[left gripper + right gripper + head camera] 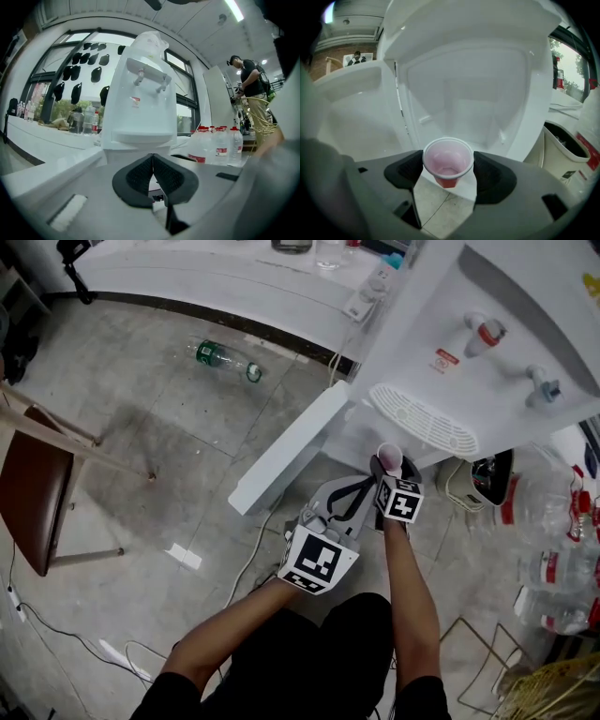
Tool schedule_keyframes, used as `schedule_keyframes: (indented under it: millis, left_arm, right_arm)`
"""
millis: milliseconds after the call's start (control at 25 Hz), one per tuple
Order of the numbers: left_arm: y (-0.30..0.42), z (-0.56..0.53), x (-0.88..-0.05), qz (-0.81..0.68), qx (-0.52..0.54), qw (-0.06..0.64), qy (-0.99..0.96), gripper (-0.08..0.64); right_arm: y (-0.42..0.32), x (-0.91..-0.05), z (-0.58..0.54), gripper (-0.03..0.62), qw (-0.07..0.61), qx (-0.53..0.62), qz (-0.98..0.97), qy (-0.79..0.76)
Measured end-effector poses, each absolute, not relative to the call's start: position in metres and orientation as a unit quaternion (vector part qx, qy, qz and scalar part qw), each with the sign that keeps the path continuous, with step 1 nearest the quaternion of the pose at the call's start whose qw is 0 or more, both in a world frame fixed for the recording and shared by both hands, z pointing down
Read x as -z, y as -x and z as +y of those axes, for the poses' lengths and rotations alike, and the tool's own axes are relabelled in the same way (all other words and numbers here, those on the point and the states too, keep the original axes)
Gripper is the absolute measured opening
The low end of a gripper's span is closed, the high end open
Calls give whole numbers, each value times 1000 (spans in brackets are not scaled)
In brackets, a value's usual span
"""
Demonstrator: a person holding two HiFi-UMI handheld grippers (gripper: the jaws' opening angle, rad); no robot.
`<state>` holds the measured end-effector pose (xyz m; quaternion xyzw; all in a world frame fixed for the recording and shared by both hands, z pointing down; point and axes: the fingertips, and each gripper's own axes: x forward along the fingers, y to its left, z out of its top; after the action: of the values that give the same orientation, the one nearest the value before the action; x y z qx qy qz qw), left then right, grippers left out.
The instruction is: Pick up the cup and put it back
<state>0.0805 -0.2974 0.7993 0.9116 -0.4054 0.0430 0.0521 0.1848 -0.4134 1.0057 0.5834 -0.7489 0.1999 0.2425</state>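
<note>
Presently the cup (447, 165) sits between the jaws of the right gripper (448, 168), mouth upward, just in front of the open lower compartment (468, 98) of the water dispenser (487, 381) and below its drip tray. The jaws stand wide, one pad against each side of the rim. Floor tile shows beneath the cup's base, so I judge it carried rather than resting. The left gripper (153, 161) is closed pad to pad with nothing in it; it faces the dispenser's front and takes no part. Step in hand, by my reading: returning the cup to the compartment. Recommended: keep the cup upright, advance it straight in past the compartment's lip, lower it until the base bears on the compartment floor, and only then release. The thin wall will likely buckle if squeezed harder, and a grip at the rim alone could let it tip. View differences: only the right gripper view shows the pad contact and the compartment's bare white interior. Only the head view shows the compartment door (291, 451) swung open beside the dispenser and a bottle (225, 360) lying on the floor well beyond it. Only the left gripper view shows water jugs (215, 147) beside the dispenser and a person (251, 84) standing past them.
</note>
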Motion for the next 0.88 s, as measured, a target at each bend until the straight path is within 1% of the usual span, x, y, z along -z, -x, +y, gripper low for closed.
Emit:
schedule_keyframes:
  millis: [400,600,880]
  left_arm:
    - [-63,-265,-712,-413,-32,9,-910,6]
    - [-54,-263,-673,-425,-23,-1,-905,6]
    - [-59,-261,-640,-419,-20,-8,-908,6]
  right_arm:
    - [-171,-910,-324,322,242,-193,-797,-518]
    - [-163,-844,-290,322,232,-182,-827,-479]
    - [-177,-750,-278,322,210,-139,-851,-461]
